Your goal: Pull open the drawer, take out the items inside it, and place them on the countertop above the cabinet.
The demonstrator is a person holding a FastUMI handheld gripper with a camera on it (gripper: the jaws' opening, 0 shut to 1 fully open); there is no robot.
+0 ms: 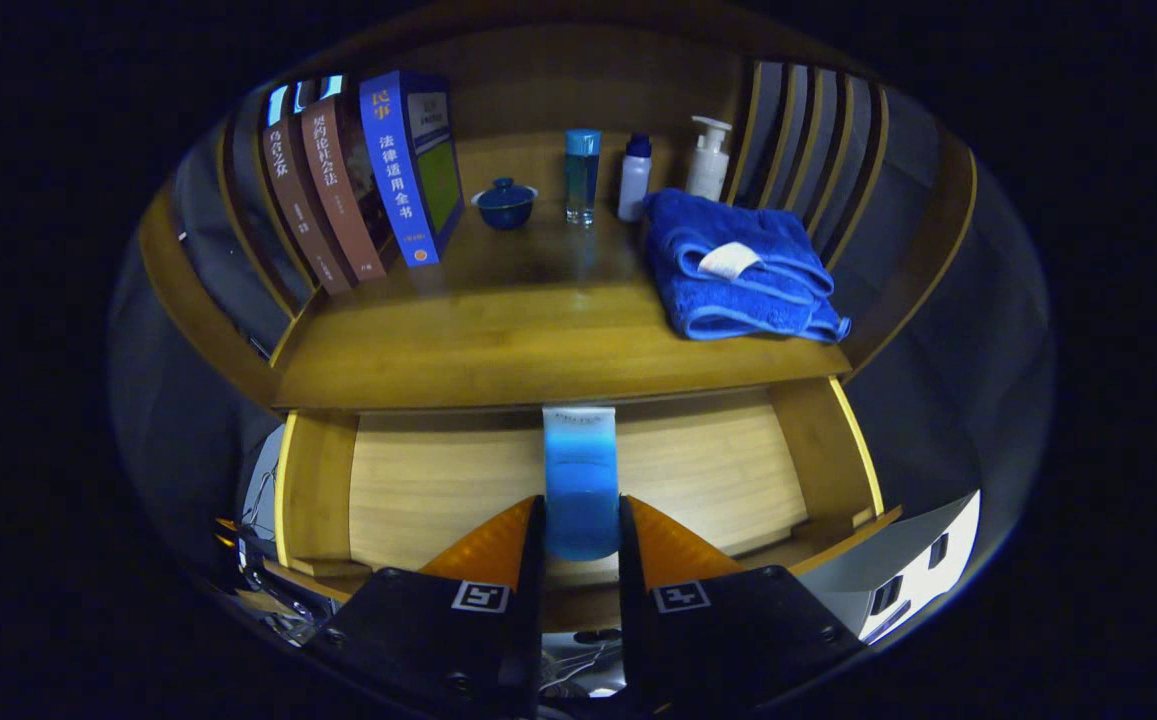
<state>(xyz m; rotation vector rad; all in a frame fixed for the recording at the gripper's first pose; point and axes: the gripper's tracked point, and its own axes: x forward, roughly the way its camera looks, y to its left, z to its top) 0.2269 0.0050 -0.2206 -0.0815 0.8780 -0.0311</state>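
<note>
On the left of the bench (498, 350) above the cabinet you have three books (363, 180) that lean against the slatted side wall. Next to them, near the back, sits a small dark blue bowl with a lid (505, 203). Just right of the bowl stands a tall clear blue bottle (582, 175), then a little white bottle with a dark cap (635, 178), then a white pump bottle (709, 158). In front of the pump bottle lies a folded blue towel (738, 268) with a white tag on top, and it reaches close to the front edge of the bench on the right. Below the bench the drawer (323, 490) is pulled open, and you can see its light wood floor and its two side walls. Your hand-held gripper (581, 520) is over the open drawer, near its front. Its two fingers are squeezed onto a blue tube (580, 480), one on each side. The tube stands up between the fingers, with its pale top end just under the front edge of the bench and its dark blue bottom end down between the fingers. To the right of the drawer, lower down, there is a white box-like thing (913, 575) with dark squares on it.
</note>
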